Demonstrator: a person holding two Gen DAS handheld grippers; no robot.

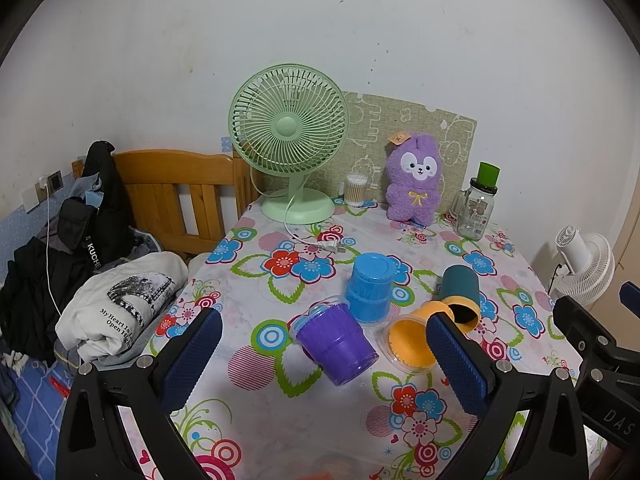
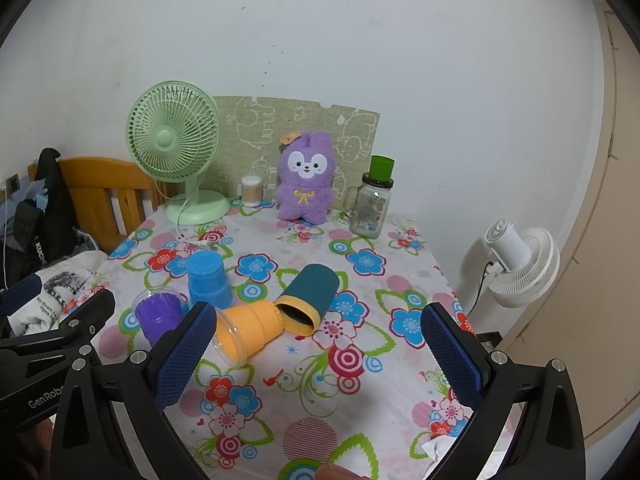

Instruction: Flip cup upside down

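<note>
Jaws of both the left gripper [image 1: 324,364] and the right gripper [image 2: 316,356] are spread wide and hold nothing. One blue cup [image 1: 370,288] is already inverted mid-surface; the purple cup [image 1: 336,344], orange cup [image 2: 250,330] and teal cup [image 2: 310,294] are seen lying on their sides, so most flipping is judged undone. A green fan [image 1: 288,140], plush toy [image 1: 416,180] and glass jar [image 1: 476,210] are set well behind, obstructing nothing.

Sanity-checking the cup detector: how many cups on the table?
4: blue cup upside down mid-table; purple cup tipped, front left; orange cup and teal cup on their sides, right. None seems hidden.
</note>
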